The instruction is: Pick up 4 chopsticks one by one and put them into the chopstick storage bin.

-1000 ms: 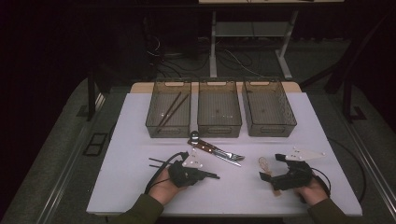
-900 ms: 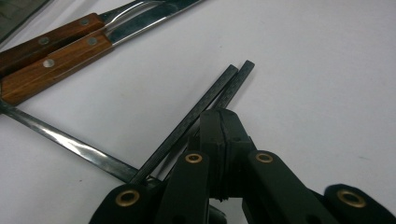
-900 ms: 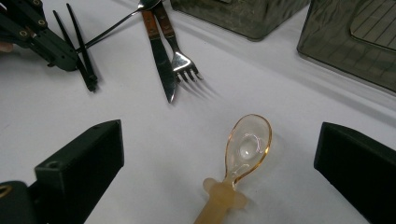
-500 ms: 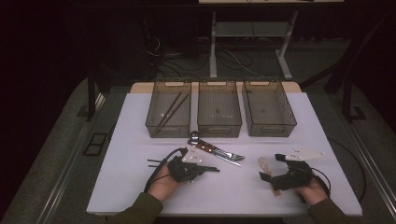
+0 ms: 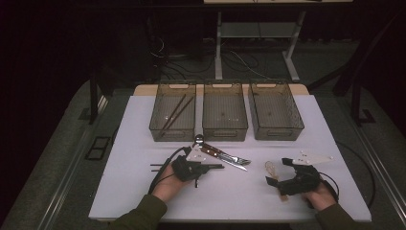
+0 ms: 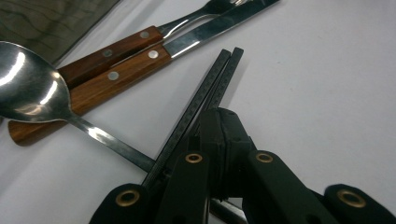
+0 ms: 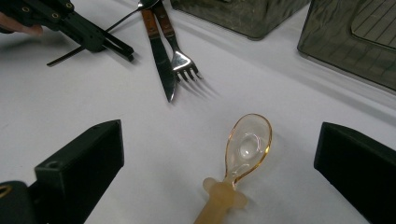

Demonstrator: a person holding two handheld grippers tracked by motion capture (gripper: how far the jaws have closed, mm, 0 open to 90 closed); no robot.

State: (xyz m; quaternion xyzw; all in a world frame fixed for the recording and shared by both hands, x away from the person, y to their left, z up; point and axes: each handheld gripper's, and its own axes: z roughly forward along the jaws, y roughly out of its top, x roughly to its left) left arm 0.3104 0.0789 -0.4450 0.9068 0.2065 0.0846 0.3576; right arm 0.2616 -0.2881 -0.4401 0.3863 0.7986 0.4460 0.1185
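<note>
My left gripper [image 5: 203, 167] is shut on a pair of black chopsticks [image 5: 215, 166] just above the white table [image 5: 143, 191]. In the left gripper view the jaws clamp the chopsticks [image 6: 205, 88], whose tips point past the fingertips. My right gripper [image 5: 278, 171] rests at the front right, open, with a clear amber spoon [image 7: 247, 144] lying on the table between its wide-apart jaws, touching neither. A wooden-handled knife [image 6: 140, 65], a matching fork [image 6: 121, 46] and a metal spoon [image 6: 32, 84] lie just beyond the left gripper.
Three smoky plastic bins stand in a row at the back of the table: the left bin [image 5: 158, 125] holds dark chopsticks, while the middle bin [image 5: 225, 129] and the right bin [image 5: 277, 129] look bare. Dark floor surrounds the table.
My left gripper, with the chopsticks in it, has shifted slightly away from the front edge. The right gripper has stayed put.
</note>
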